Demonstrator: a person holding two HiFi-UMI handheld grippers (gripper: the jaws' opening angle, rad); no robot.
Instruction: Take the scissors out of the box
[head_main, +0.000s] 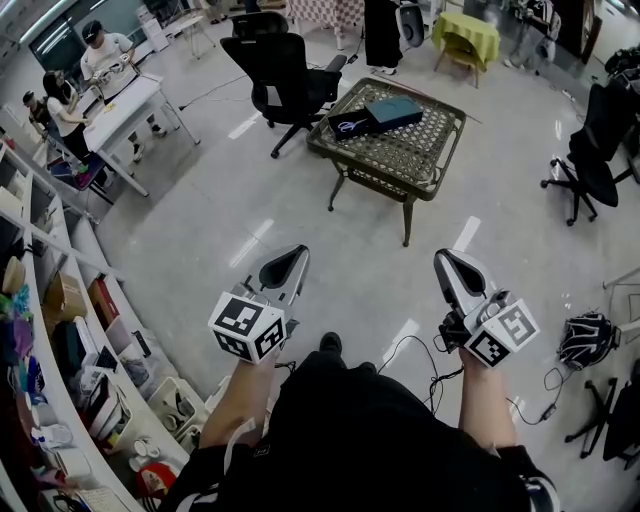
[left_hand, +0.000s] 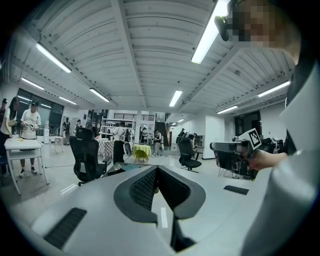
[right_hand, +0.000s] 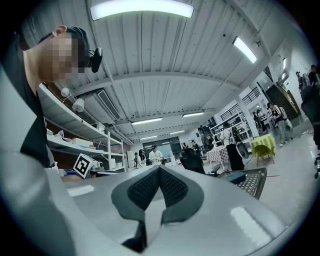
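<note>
A low wicker table (head_main: 420, 165) stands a few steps ahead on the floor. On it lie a dark teal box (head_main: 393, 110) and a black flat piece (head_main: 350, 125) beside it. No scissors show. My left gripper (head_main: 290, 262) and right gripper (head_main: 447, 262) are held side by side in front of the body, well short of the table, both shut with nothing between the jaws. In the left gripper view the closed tips (left_hand: 156, 170) point toward the room. The right gripper view shows its closed tips (right_hand: 159, 170) with the table (right_hand: 255, 182) and box (right_hand: 232, 176) off to the right.
A black office chair (head_main: 285, 75) stands just left of the table, another (head_main: 600, 140) at the far right. Cluttered shelves (head_main: 60, 330) run along the left. People stand at a white desk (head_main: 125, 105). Cables (head_main: 420, 350) and a dark round object (head_main: 590, 340) lie on the floor.
</note>
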